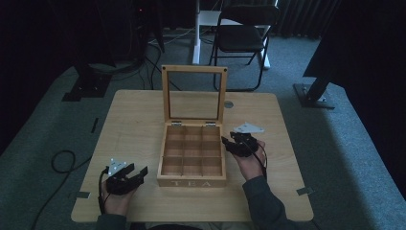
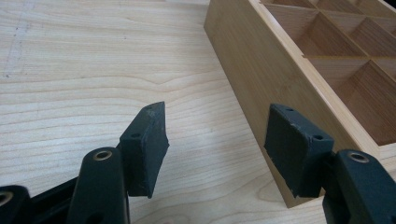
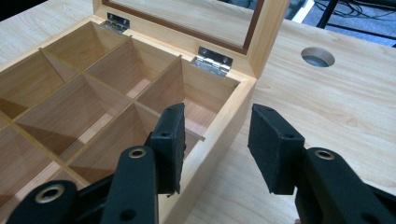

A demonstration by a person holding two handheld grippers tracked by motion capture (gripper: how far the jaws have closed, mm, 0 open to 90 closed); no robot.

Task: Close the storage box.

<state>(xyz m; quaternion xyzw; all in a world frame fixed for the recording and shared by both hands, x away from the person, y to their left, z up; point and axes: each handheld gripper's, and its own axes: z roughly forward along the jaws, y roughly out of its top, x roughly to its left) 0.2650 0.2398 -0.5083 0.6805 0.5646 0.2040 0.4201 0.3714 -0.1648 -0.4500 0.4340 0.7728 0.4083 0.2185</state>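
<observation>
A wooden tea box (image 1: 192, 160) stands in the middle of the bench (image 1: 129, 129), its front face lettered TEA and turned toward the person. Its lid (image 1: 194, 93), a wooden frame around a clear pane, stands upright at the back on two metal hinges (image 3: 214, 60). Thin wooden dividers split the inside into nine compartments, three rows of three, and every compartment that can be seen holds nothing but bare wood.

The right tongs (image 1: 228, 142) are at the box's right wall, near the back corner. In the right gripper view the two black pads straddle that wall: one pad hangs inside over the back right compartment, the other outside over the bench. They stand partly open with a clear gap on each side of the rim, so they grip nothing.

The left tongs (image 1: 137, 172) sit near the front left corner of the box, low over the bench. In the left gripper view the pads are spread wide, holding nothing, with only bench top between them; the right-hand pad in that view lies just beside the box's outer wall, and I cannot tell whether it touches.

A round hole (image 1: 229, 104) is cut into the bench behind the box, to the right of the lid. A folding chair (image 1: 243, 38) stands on the floor beyond the bench.
</observation>
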